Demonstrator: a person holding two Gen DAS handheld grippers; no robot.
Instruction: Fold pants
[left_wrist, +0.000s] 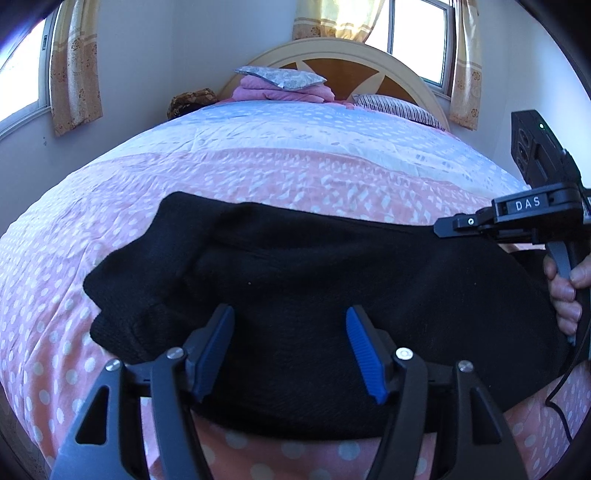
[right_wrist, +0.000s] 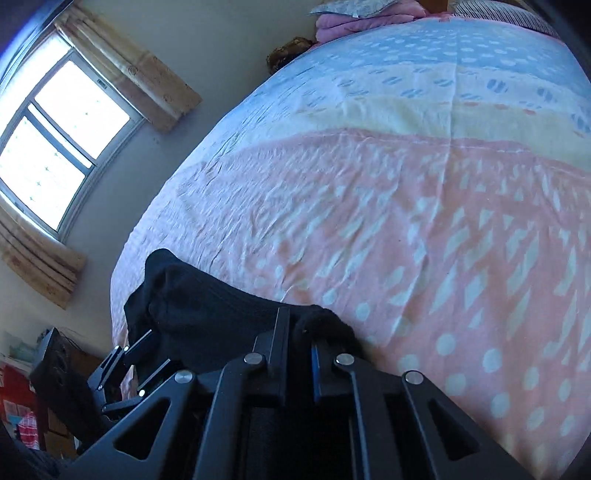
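Black pants lie bunched across the near end of the bed. Left tool hovers over them, jaws wide apart, holding nothing, likely lining up a grab. Right tool is clamped on a pants edge, pinching it for the fold.

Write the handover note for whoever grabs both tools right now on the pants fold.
Left tool: open, holding nothing, poised over the near edge of the black pants.
Right tool: shut on a bunched bit of the pants' fabric at their right end.
Pants: lying across the near part of the bed, on the pink dotted cover, bunched into a thick, uneven layer.
Done: the pants appear to be at least partly folded over; I cannot tell how many folds.
Left: probably grip with the left tool, carry the fold through, then flatten the pile.
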